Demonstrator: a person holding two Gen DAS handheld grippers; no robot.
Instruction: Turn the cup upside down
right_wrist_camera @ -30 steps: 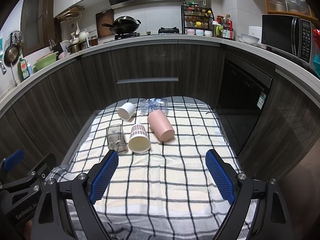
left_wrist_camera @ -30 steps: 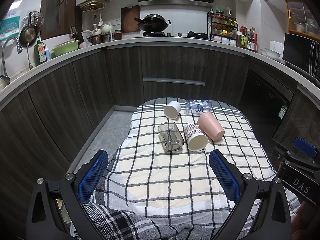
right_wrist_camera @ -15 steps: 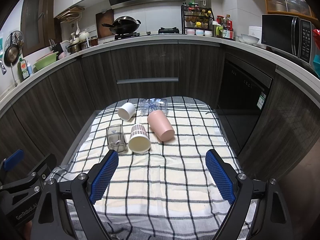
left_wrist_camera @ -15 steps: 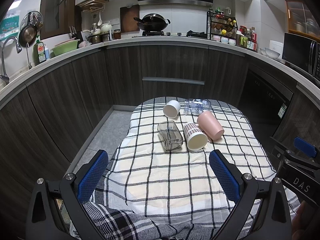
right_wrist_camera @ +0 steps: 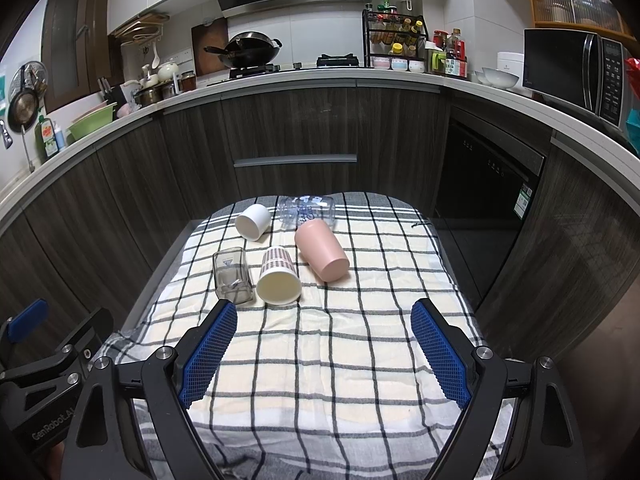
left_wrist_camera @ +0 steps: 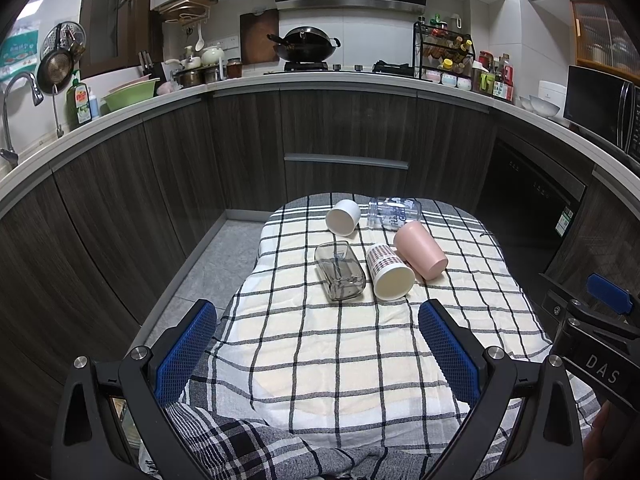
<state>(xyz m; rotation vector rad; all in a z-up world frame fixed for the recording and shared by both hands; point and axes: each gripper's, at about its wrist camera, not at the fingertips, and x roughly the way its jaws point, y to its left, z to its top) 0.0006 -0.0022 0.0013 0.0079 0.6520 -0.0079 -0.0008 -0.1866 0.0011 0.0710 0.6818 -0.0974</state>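
Several cups lie on their sides on a checked cloth [left_wrist_camera: 340,360]: a square clear glass [left_wrist_camera: 340,271] [right_wrist_camera: 232,276], a checked paper cup [left_wrist_camera: 390,272] [right_wrist_camera: 279,277], a pink cup [left_wrist_camera: 420,250] [right_wrist_camera: 322,254], a white cup [left_wrist_camera: 343,217] [right_wrist_camera: 252,221] and a clear printed cup [left_wrist_camera: 394,212] [right_wrist_camera: 307,209]. My left gripper [left_wrist_camera: 318,352] is open and empty above the near cloth. My right gripper [right_wrist_camera: 324,350] is open and empty, also short of the cups. Each gripper shows at the edge of the other's view.
The cloth covers a small table [right_wrist_camera: 460,292] in a kitchen. Dark cabinets [left_wrist_camera: 344,136] ring it, with a dishwasher [right_wrist_camera: 488,184] on the right. The counter holds a wok [left_wrist_camera: 304,46], a spice rack [left_wrist_camera: 444,56] and a microwave [right_wrist_camera: 576,68]. Grey floor [left_wrist_camera: 216,264] lies left.
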